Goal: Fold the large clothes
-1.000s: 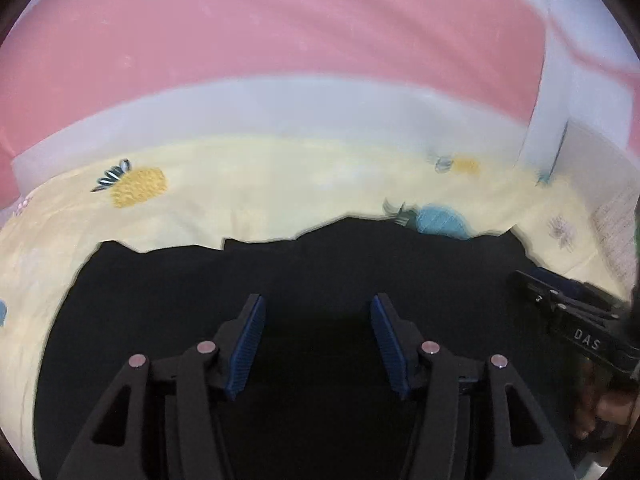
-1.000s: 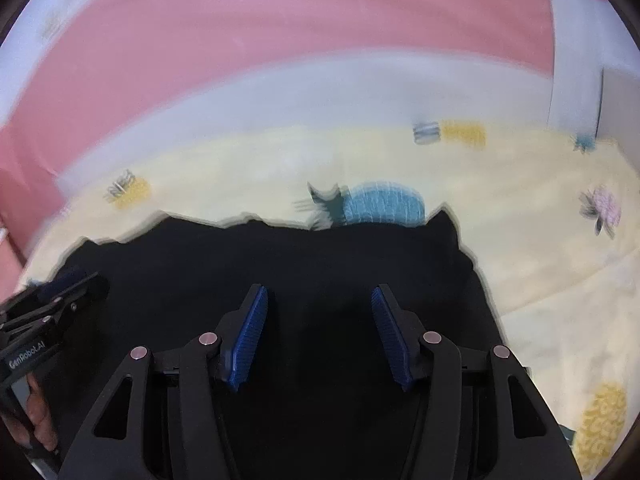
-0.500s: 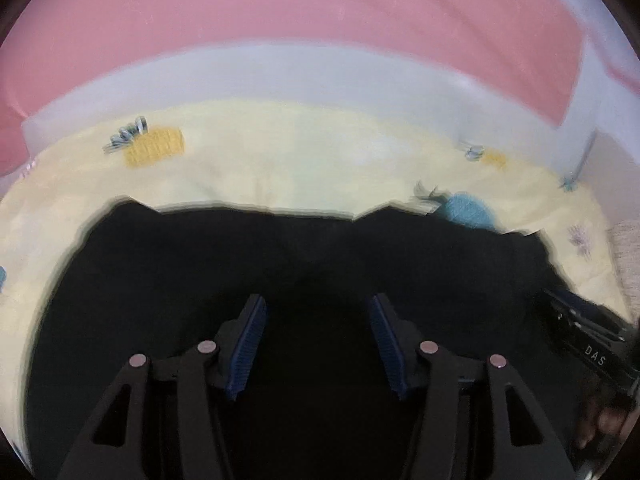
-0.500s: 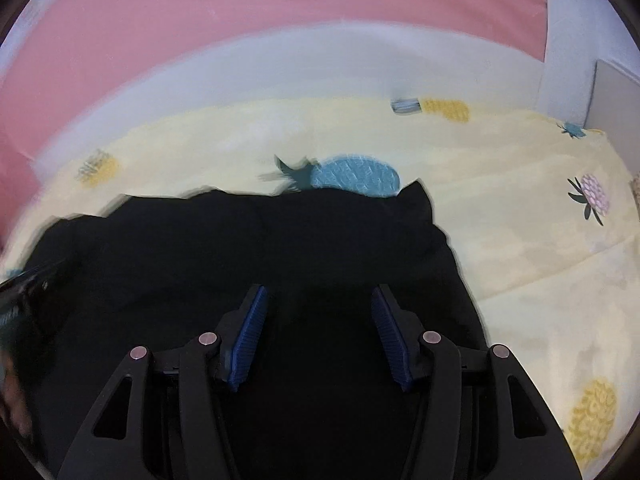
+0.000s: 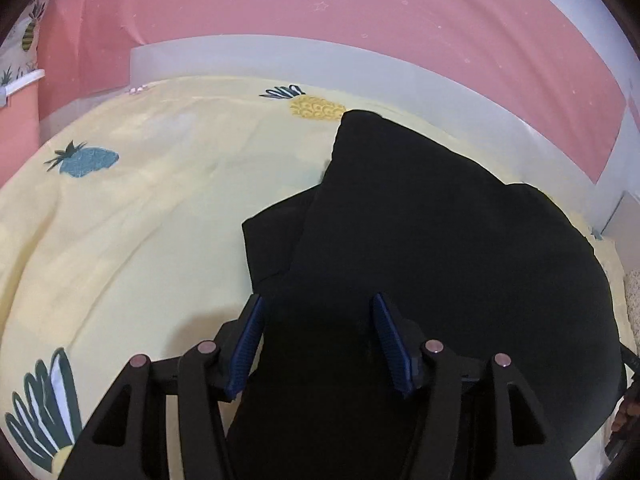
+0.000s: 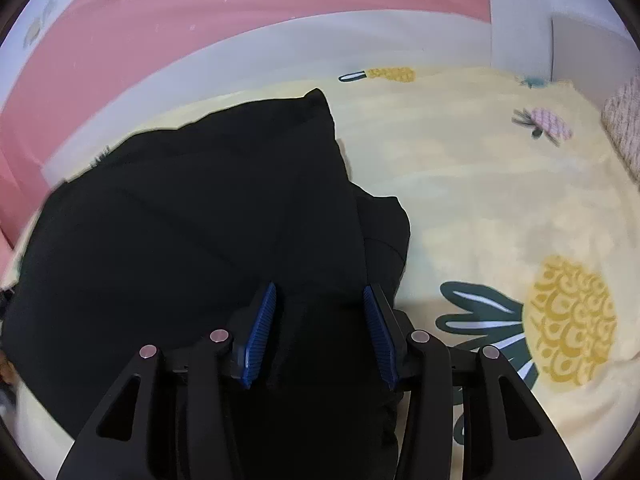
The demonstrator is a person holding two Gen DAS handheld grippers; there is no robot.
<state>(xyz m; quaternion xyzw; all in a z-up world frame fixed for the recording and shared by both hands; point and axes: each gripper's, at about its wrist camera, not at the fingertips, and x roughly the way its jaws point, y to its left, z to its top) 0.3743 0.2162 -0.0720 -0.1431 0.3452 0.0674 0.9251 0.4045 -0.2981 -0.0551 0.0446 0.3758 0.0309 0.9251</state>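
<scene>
A large black garment (image 5: 440, 248) lies on a yellow pineapple-print bedsheet (image 5: 140, 220), folded over itself with a lower layer sticking out at its left edge. It also shows in the right wrist view (image 6: 192, 220), where a lower layer sticks out at its right edge. My left gripper (image 5: 318, 320) is open, its blue pads apart over the garment's near left part. My right gripper (image 6: 320, 308) is open over the garment's near right part. Neither holds cloth.
A pink wall with a pale grey band (image 5: 320, 56) runs behind the bed. A knitted pinkish item (image 6: 624, 120) sits at the bed's far right. Bare sheet lies left of the garment in the left wrist view and right of it (image 6: 500, 200) in the right wrist view.
Both grippers have swung apart toward the garment's two sides. The garment's far edge now looks folded over into a narrower, layered shape. The other gripper has left each view.
</scene>
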